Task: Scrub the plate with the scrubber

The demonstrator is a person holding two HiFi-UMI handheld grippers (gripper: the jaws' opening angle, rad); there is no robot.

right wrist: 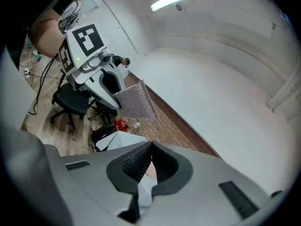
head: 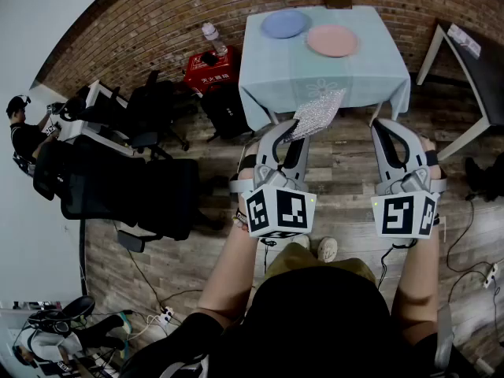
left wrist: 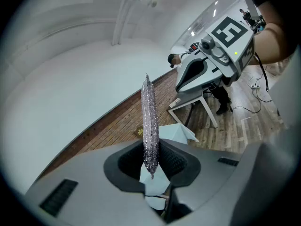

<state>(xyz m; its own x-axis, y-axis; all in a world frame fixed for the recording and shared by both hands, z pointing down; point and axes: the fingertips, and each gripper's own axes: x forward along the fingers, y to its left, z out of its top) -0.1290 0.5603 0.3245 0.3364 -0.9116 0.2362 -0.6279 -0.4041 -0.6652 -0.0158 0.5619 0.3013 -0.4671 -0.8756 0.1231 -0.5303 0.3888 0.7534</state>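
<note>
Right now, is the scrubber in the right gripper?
No, the left gripper pinches the scrubber; the right gripper is shut, empty.

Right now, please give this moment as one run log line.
phase: before scrubbing | left gripper: shut on scrubber | right gripper: shut, empty | blue plate, pink plate: on table, untouched

Plates: two, a blue round plate (head: pixel 284 24) and a pink round plate (head: pixel 332 40)
Scrubbers: one silver mesh scrubber (head: pixel 316 110)
Grippers: two, grey left gripper (head: pixel 285 127) and grey right gripper (head: pixel 388 126)
Tables: two, a pale-blue-clothed table (head: pixel 315 73) and a dark-topped white-legged table (head: pixel 480 77)
Bottles: one clear plastic bottle (head: pixel 211 36)
</note>
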